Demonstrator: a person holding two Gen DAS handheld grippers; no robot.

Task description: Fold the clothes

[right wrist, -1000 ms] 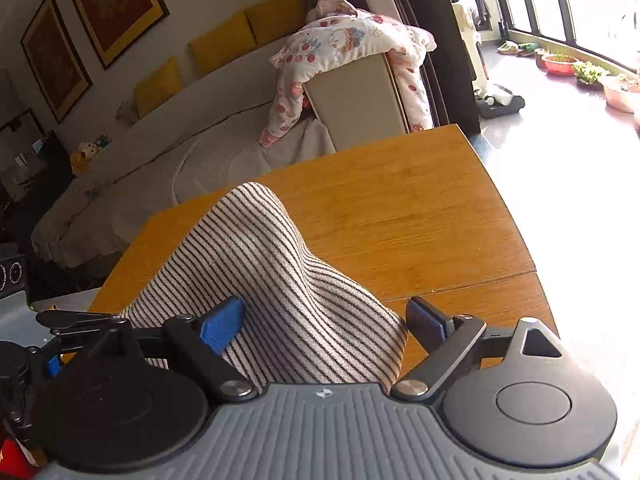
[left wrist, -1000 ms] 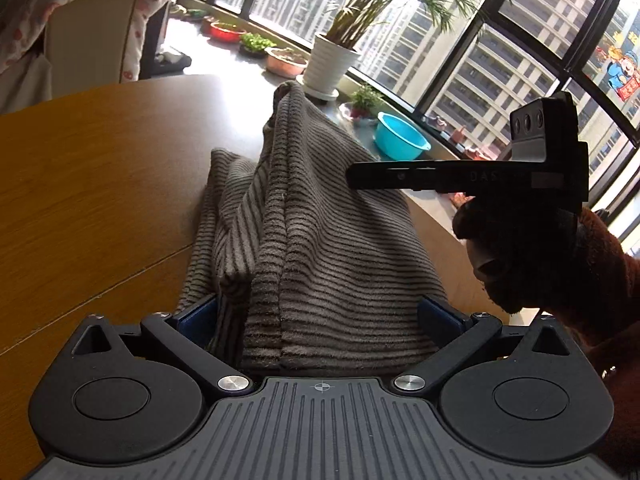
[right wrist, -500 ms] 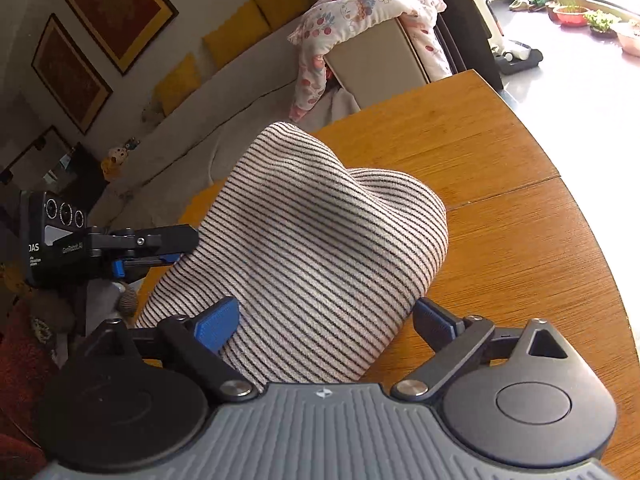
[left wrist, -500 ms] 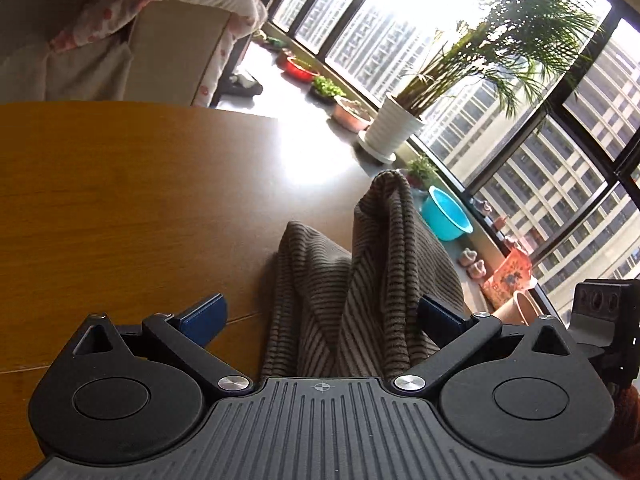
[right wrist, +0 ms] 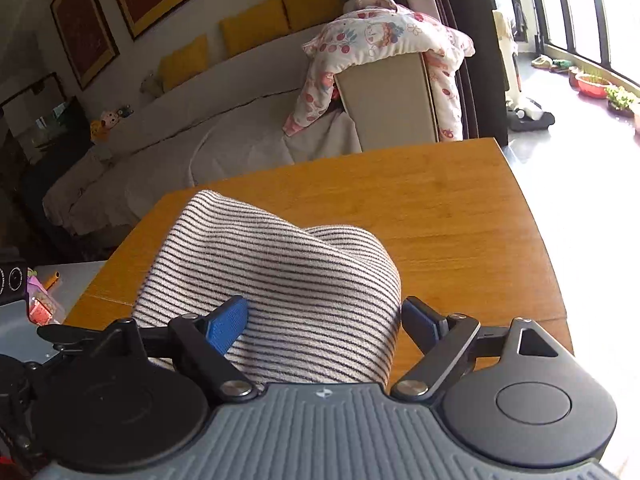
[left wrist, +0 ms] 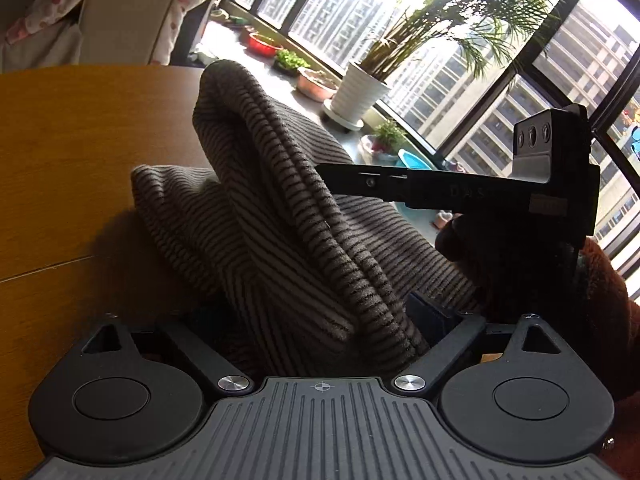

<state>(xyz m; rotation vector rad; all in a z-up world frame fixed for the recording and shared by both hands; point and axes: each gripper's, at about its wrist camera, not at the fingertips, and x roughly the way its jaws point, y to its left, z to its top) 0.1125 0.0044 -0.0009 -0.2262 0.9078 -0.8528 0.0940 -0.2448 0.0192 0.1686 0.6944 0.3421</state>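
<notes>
Striped garment point(left wrist: 288, 240): grey-beige knit with thin dark stripes, bunched into a raised fold on the wooden table point(left wrist: 80, 140). In the left wrist view it is seen rising between the two fingers of the left gripper point(left wrist: 320, 320) and peaking well ahead of them; a lower lobe is spread on the table ahead of the left-hand finger.

Left gripper: the fingers are set wide apart, with cloth filling the gap. Only the dark right-hand pad point(left wrist: 432, 314) is partly seen; the other is hidden by fabric and shadow. Whether the cloth is pinched cannot be told.

Right gripper point(right wrist: 324, 320): the blue pads point(right wrist: 226, 324) are spread wide, one at each side of the garment point(right wrist: 280, 276), which is heaped between them and just ahead. The cloth is not seen to be clamped; the right-hand pad is touching or just beside its edge.

Right gripper as seen from the left wrist point(left wrist: 460, 192): a black body extended from the right, its tip reaching the crest of the fold.

Background: potted palm point(left wrist: 360, 92) by the window, ahead of the left fingers; sofa point(right wrist: 240, 120) with yellow cushions point(right wrist: 256, 28), and a floral blanket point(right wrist: 380, 40) draped over a chair, ahead of the right fingers.
</notes>
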